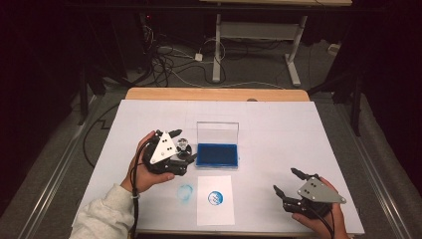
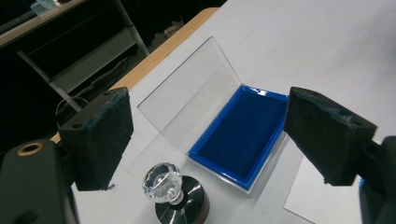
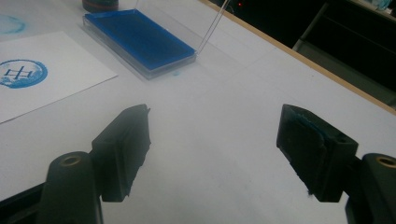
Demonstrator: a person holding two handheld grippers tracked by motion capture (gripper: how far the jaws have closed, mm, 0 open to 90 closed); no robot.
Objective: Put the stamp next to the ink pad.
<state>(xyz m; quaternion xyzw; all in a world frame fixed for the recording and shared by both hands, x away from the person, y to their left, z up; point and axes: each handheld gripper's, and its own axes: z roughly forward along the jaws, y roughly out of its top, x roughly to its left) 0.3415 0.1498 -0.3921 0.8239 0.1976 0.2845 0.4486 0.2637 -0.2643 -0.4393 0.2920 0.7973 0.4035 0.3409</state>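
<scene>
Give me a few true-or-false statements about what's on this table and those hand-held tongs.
1. The ink pad case has its clear lid open. True.
2. The stamp with the crystal knob lies inside the case. False: it stands on the table beside it.
3. The sheet of paper bears a blue round print. True.
4. The right tongs grip the paper. False: they are open, holding nothing.
5. The left tongs are open near the stamp. True.
</scene>
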